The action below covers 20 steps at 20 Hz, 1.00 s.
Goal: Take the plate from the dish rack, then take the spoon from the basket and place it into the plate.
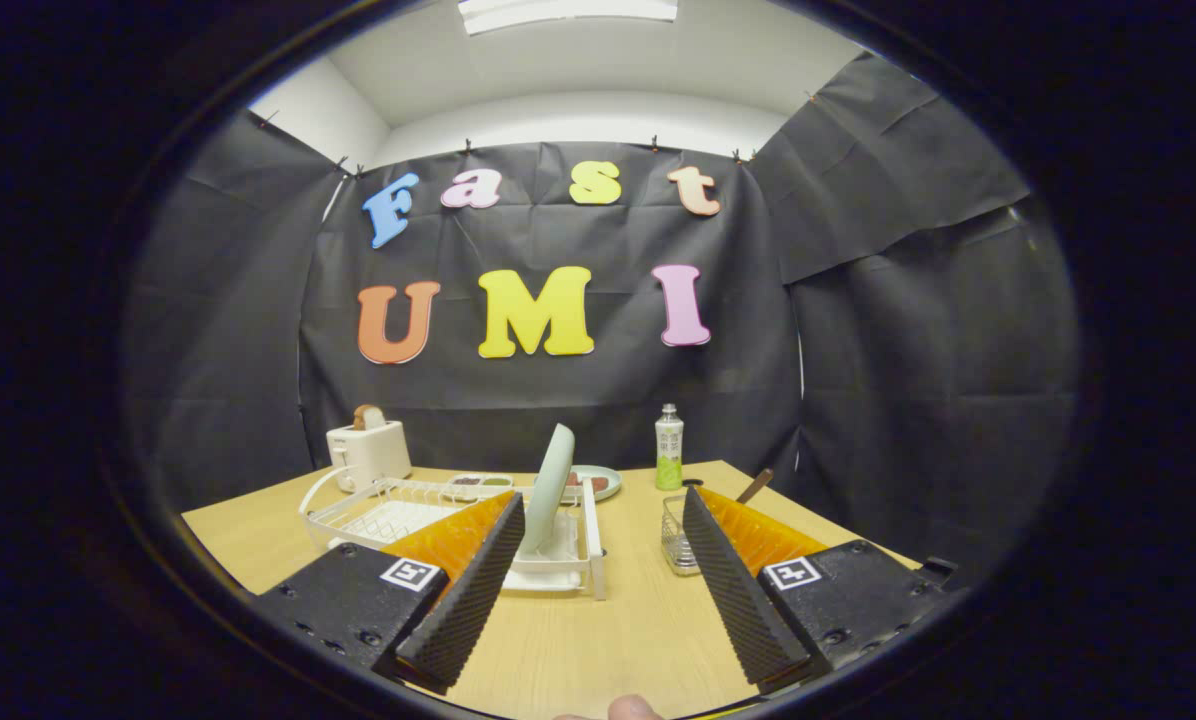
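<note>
— What's nearest you?

— A fingertip (630, 708) of the person holding the rig, right under the lens. Then my gripper (598, 560): fingers spread wide, nothing between them but bare table (578, 650).

— Why so wide?

— My guess is it's set for the plate (555, 487). It stands on edge in the rack (398, 515), just ahead of my left finger, tilted a little. The rack's slot keeps it upright, so the rim is the part I can pinch.

— And the spoon?

— A brown handle (755, 486) sticks up from the basket (678, 535), just beyond my right finger. I take that for the spoon; the bowl end is hidden. Standing up like that, it should be easy to pinch later.

— The rest of the place?

— Pale wood tabletop, smooth. Toward the back: a toaster (368, 452) with bread in it, a small tray (480, 484), a second plate (598, 482) lying flat, a bottle (669, 447). Black cloth walls, white ceiling, a light overhead.
</note>
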Each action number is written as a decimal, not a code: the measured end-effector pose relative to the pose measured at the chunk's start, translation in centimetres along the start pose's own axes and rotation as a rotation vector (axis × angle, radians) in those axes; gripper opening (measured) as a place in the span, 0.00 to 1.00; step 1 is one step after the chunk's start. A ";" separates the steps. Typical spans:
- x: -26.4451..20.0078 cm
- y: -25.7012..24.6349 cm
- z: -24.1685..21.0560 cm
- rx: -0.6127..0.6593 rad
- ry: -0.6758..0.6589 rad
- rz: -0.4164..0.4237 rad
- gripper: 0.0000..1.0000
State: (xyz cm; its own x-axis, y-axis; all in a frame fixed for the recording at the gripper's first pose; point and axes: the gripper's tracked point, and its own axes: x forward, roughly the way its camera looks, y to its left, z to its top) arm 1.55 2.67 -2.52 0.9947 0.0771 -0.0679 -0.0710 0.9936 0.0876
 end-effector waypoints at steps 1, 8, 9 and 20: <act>0.2 0.0 0.2 -0.006 -0.003 -0.003 1.00; 4.6 0.7 2.4 -0.066 0.046 0.003 1.00; 5.8 1.1 2.5 -0.071 0.063 0.014 1.00; 19.8 4.8 2.4 -0.086 0.288 0.055 1.00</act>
State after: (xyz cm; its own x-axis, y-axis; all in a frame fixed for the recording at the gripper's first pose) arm 21.04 8.77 -1.06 0.9282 0.1389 -0.3452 -0.1425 0.9897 0.0149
